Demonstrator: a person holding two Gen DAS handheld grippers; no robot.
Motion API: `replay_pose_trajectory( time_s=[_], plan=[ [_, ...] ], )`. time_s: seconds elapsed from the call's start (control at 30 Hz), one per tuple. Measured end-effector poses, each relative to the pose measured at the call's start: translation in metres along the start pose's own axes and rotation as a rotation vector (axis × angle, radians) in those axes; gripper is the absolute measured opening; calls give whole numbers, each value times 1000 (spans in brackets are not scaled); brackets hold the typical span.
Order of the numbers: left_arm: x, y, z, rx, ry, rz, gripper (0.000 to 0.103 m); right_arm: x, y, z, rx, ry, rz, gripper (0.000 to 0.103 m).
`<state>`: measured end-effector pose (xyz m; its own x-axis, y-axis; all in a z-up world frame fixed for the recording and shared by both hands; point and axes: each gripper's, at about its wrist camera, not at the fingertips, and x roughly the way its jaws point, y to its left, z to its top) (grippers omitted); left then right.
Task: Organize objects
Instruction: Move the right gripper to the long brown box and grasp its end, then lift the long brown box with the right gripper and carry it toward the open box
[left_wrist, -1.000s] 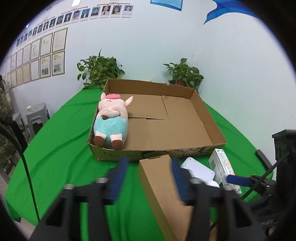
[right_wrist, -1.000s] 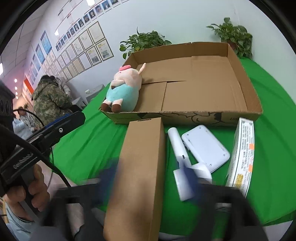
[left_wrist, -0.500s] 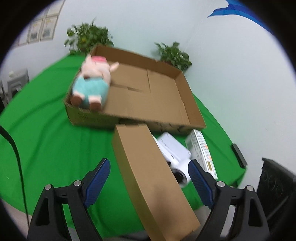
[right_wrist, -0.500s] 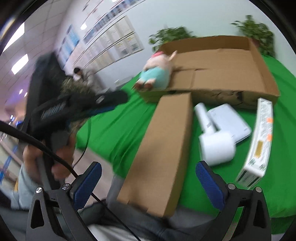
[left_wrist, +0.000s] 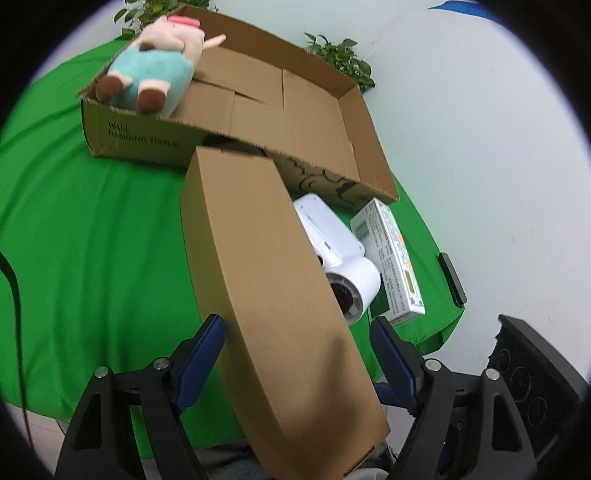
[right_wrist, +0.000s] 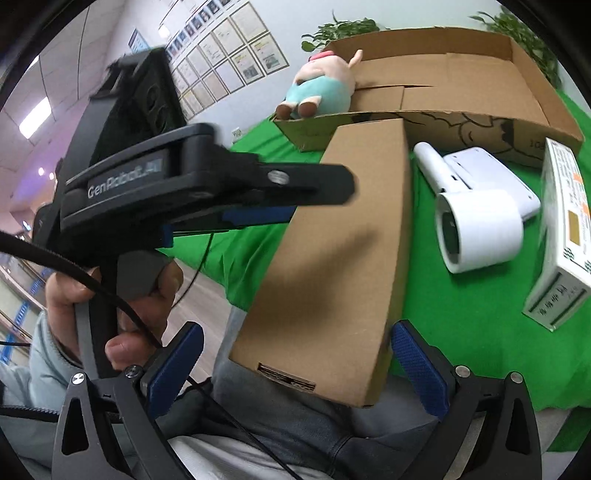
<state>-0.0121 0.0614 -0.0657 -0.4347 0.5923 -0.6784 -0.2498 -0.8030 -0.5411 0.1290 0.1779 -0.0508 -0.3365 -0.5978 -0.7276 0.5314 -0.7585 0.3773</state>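
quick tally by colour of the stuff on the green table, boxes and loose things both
brown: 2, the open cardboard tray and the long cardboard box
white: 3, the flat device, the handled device with the round barrel and the printed carton
pink and teal: 1, the plush pig lying in the tray
total: 6

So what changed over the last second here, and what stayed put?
Both grippers dropped toward the long brown carton and tilted down. The left gripper spread from nearly shut to straddle it, jaws now closing; the right gripper straddles its near end, not gripping. Plush pig, tray box, white items unmoved.
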Motion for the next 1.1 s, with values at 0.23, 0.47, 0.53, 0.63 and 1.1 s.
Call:
replay_pose_trajectory(
  time_s=[0.23, 0.47, 0.53, 0.63, 1.1],
  plan=[
    [5, 13, -6, -8, 38, 25, 65, 8, 10, 2, -56, -12, -82, 94],
    [-2, 13, -8, 11, 16, 4, 54, 5, 12, 5, -68, -31, -129, 93],
    [-6, 14, -8, 10, 9, -11, 53, 5, 14, 9, -73, -32, -136, 93],
    [-8, 16, -6, 3, 1, -34, 53, 1, 17, 14, -79, -40, -142, 93],
    [-17, 49, -9, -84, -32, -130, 38, -7, 34, 23, -118, -35, -149, 70]
  ],
)
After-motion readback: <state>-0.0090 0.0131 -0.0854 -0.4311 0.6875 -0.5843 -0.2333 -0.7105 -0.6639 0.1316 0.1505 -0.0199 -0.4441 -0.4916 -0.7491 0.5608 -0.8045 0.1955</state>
